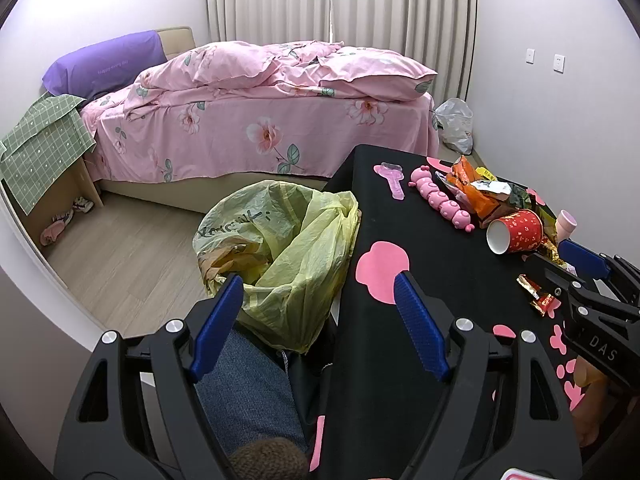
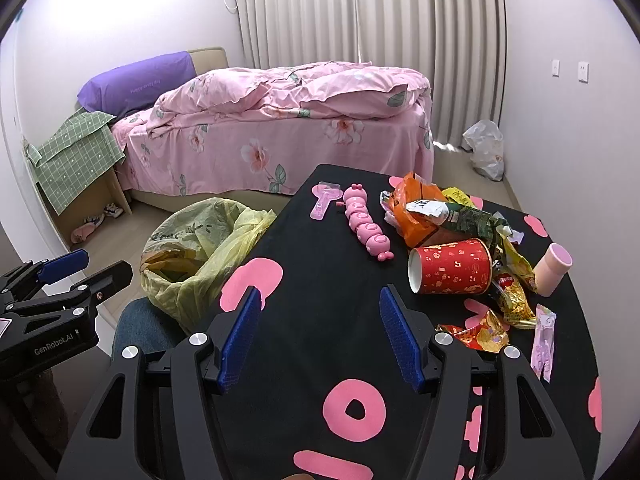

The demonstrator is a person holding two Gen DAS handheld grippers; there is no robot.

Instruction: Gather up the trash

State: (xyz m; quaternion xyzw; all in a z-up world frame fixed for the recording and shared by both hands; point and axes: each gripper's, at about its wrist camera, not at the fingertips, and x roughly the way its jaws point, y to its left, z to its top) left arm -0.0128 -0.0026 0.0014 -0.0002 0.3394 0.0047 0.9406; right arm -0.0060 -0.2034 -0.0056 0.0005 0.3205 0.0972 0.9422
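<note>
Beside table [image 2: 320, 320], yellow bag [image 2: 200, 256] gapes open.

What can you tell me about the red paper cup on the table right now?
The red paper cup lies on its side on the black, pink-patterned tablecloth, white inside showing, open mouth turned toward the yellow bag's side of the table. Its red wall carries small gold marks and looks undented. It rests against the heap of snack wrappers behind and beside it. A pink cup stands apart, beyond some wrappers. Neither gripper touches it.

Pink caterpillar toy [image 2: 366, 226] beside pink bed [image 2: 280, 128]
</note>
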